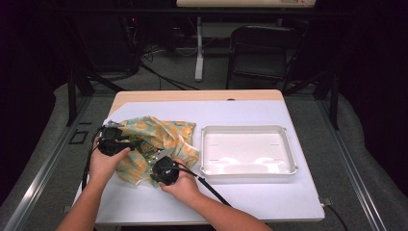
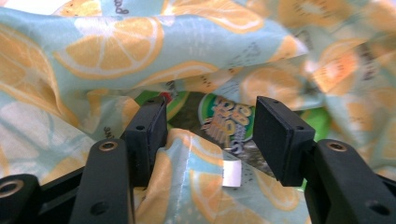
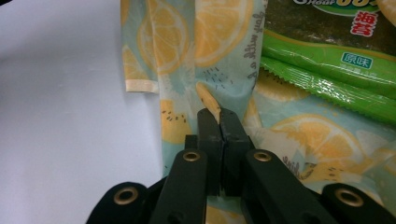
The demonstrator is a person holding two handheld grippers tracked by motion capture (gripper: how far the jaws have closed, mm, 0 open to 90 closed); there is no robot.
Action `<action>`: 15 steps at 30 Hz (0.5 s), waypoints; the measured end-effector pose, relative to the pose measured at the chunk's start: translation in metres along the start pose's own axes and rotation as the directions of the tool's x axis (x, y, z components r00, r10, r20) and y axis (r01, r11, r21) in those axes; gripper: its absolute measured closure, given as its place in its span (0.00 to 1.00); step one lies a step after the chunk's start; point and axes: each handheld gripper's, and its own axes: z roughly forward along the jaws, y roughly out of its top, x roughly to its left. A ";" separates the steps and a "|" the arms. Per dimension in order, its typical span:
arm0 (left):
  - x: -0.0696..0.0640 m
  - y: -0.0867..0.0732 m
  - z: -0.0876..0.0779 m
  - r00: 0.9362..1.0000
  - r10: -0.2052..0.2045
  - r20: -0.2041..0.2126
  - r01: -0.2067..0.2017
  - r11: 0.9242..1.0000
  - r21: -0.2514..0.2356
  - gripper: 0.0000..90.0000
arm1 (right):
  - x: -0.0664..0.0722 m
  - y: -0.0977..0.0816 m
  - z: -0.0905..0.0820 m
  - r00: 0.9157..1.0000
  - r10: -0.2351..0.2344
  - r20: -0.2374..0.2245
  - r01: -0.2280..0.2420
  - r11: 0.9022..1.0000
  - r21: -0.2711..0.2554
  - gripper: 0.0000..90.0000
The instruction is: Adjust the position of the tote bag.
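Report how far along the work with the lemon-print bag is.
Done: the bag lies on the table, its mouth open enough to show a green snack pack inside. In hand: the right gripper pinches a fold of the bag; the left gripper stands open at the mouth. Left: the white tray holds nothing.

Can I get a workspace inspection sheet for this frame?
Surface: pale table sheet, bare at front.
Job's things: crumpled lemon-print fabric bag; green snack packet inside its opening.
Clutter: empty white rectangular plastic tray, right of the bag.
Grippers: left gripper open at the bag's mouth; right gripper shut on a fabric fold.
Cables: black cable trails from the right gripper.
Surroundings: dark folding chair behind table.
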 end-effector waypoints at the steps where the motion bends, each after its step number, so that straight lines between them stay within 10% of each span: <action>1: -0.002 0.000 -0.003 1.000 0.002 0.009 -0.002 1.000 -0.011 0.49 | 0.000 0.000 0.000 1.000 0.001 0.000 -0.001 1.000 0.001 0.99; 11: 0.016 0.005 -0.011 0.992 -0.091 0.083 0.095 0.994 -0.050 0.52 | 0.000 -0.001 0.002 1.000 0.010 0.001 -0.010 1.000 -0.003 0.99; 15: 0.005 0.005 -0.016 0.992 -0.062 0.110 0.067 0.997 -0.047 0.54 | 0.000 -0.001 0.002 1.000 0.015 -0.002 -0.015 1.000 -0.005 0.99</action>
